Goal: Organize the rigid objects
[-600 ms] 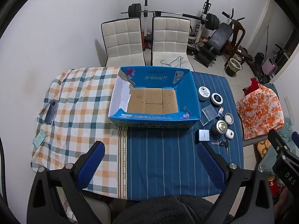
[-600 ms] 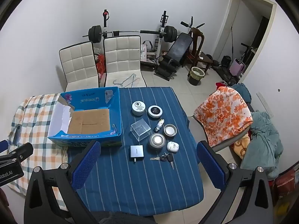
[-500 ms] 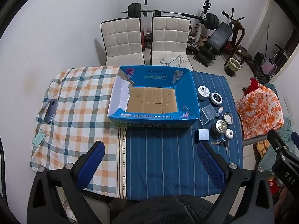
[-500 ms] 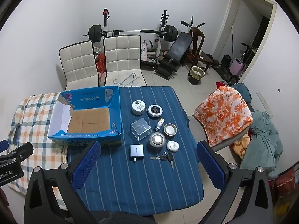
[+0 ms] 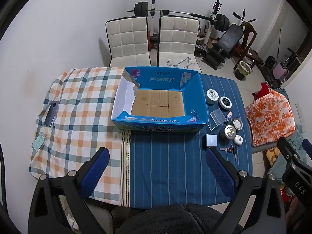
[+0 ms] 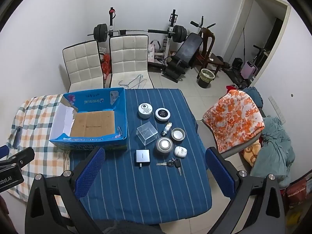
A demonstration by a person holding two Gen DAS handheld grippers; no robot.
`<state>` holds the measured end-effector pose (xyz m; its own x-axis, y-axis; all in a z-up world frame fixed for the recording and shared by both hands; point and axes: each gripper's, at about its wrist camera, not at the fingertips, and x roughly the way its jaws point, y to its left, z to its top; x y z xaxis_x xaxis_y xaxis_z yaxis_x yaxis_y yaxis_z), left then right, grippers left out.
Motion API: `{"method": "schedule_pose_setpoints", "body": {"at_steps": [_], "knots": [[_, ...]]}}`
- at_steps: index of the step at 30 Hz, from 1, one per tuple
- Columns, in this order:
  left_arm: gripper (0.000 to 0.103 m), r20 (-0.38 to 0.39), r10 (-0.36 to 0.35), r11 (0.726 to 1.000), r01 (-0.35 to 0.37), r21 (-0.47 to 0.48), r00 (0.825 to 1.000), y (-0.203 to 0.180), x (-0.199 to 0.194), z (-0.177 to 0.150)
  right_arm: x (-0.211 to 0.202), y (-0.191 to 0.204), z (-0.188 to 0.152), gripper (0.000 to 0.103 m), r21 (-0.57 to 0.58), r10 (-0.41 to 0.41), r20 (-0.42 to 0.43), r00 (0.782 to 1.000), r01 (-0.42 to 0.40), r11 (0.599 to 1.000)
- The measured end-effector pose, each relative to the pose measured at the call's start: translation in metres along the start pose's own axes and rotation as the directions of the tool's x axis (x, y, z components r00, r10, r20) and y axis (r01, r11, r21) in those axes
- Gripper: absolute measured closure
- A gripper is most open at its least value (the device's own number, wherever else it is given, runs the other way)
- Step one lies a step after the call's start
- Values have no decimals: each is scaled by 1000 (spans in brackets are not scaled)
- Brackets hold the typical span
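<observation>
While both grippers, left (image 5: 156, 171) and right (image 6: 154, 171), are hovering wide open and empty, I'm starting: items (image 6: 143, 156) at the box's (image 6: 120, 115) three o'clock need grabbing.

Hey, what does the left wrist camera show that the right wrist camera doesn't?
Only the left wrist view shows the small green card at the checked cloth's edge. Only the right wrist view shows the open doorway. Both show the empty blue box, the clear case, the silver adapter, the keys, and both open grippers: left gripper, right gripper.
</observation>
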<state>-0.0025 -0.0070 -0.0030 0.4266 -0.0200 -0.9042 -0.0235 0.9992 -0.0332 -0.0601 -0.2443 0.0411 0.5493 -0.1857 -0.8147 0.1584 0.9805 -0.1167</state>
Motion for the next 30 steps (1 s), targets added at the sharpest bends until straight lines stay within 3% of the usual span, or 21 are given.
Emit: {"method": "schedule_pose_setpoints", "body": {"at_steps": [9, 30], "knots": [[2, 6, -3, 1000, 3, 1, 1000, -8, 10, -14, -8, 12, 12, 0, -25, 11, -1, 1000, -11, 1000], [2, 6, -6, 1000, 6, -7, 1000, -7, 9, -14, -10, 18, 13, 0, -26, 13, 9, 1000, -13, 1000]]}}
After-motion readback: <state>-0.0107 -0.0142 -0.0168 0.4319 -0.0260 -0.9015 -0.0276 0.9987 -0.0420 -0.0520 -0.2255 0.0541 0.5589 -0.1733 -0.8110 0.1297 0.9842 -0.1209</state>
